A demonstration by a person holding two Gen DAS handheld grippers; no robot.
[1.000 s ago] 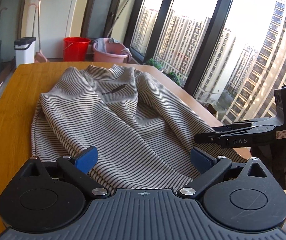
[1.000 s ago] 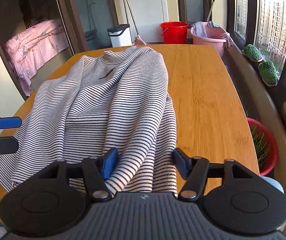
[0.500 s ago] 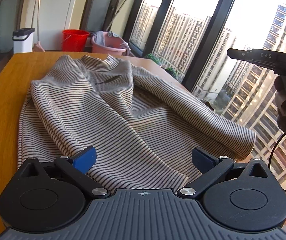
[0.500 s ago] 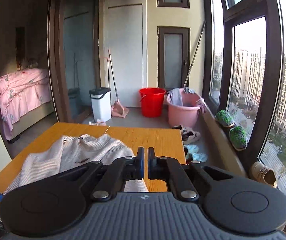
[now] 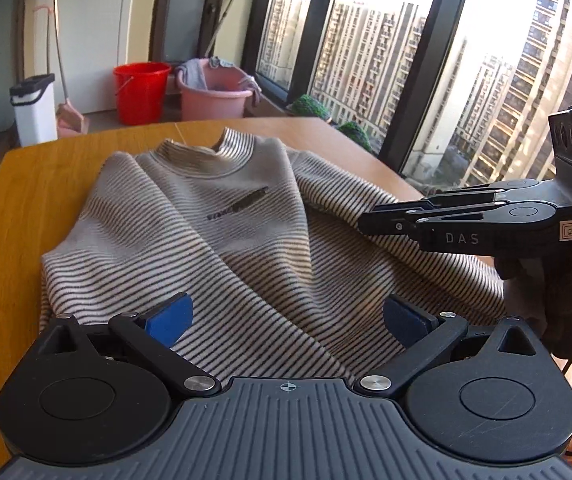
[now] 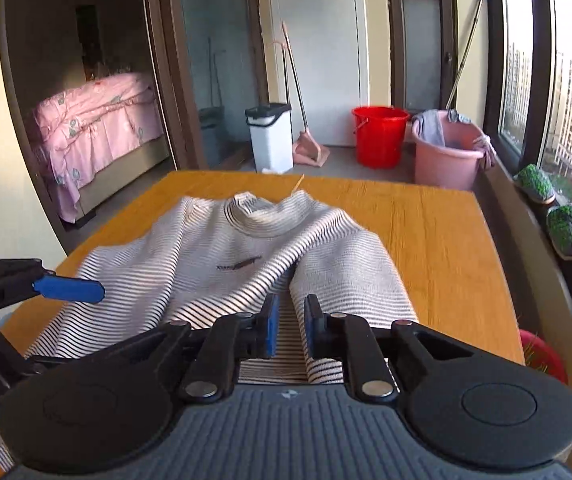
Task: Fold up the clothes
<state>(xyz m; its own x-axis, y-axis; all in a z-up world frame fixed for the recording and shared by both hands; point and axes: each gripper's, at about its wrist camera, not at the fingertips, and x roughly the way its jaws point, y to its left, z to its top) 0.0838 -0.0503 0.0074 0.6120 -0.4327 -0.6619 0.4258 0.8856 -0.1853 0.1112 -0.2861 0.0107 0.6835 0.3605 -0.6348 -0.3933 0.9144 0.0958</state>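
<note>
Bare table (image 6: 438,240) right of sweater (image 6: 214,256).

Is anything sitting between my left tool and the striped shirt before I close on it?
Nothing visible is. The left tool is open with the striped shirt directly between and under its blue pads. The right tool is off to the side, over the shirt's folded sleeve, not in the left tool's path.

Sweater (image 5: 222,240) lies on table (image 5: 14,216); buckets (image 6: 380,136) on the floor behind
</note>
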